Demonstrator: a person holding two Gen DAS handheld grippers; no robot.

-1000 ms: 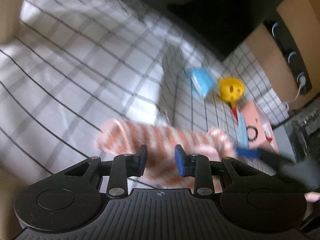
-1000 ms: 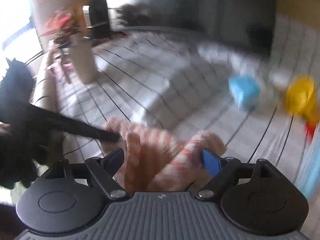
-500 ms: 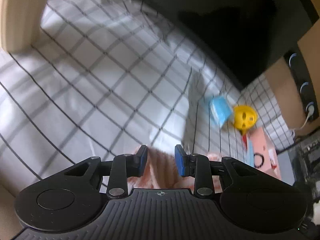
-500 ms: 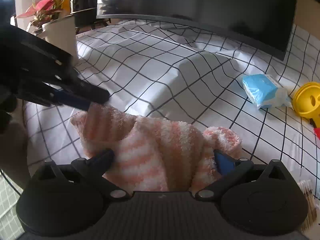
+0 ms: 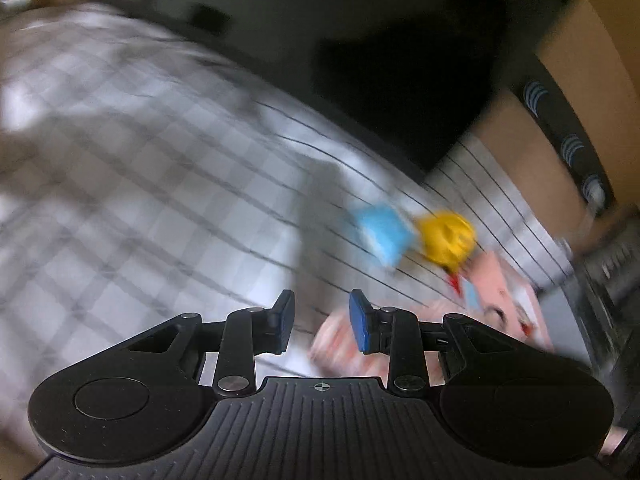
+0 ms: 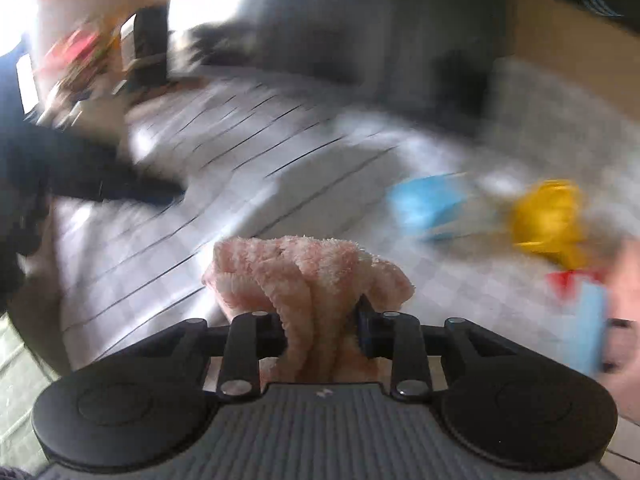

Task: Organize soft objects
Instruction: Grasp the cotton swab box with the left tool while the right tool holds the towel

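Observation:
A fluffy pink-and-white striped towel (image 6: pixel 304 268) is bunched into a thick wad between the pads of my right gripper (image 6: pixel 322 320), whose jaws are closing and press on it from both sides. In the blurred left wrist view, a bit of the towel (image 5: pixel 332 336) shows low down, behind the right finger. My left gripper (image 5: pixel 322 312) stands with a narrow gap and nothing between its pads. Seen from the right wrist, the left gripper (image 6: pixel 120 188) is a dark blur off to the left, apart from the towel.
A white cloth with a black grid (image 5: pixel 160 200) covers the surface. On it to the right lie a blue packet (image 6: pixel 428 204), a yellow toy (image 6: pixel 548 216) and a pink box (image 5: pixel 504 292). A dark screen stands behind, and a plant pot at the far left.
My right gripper's wide jaws have closed on the towel and gathered it into a wad. The left gripper has drawn away from the towel's corner, up and to the left.

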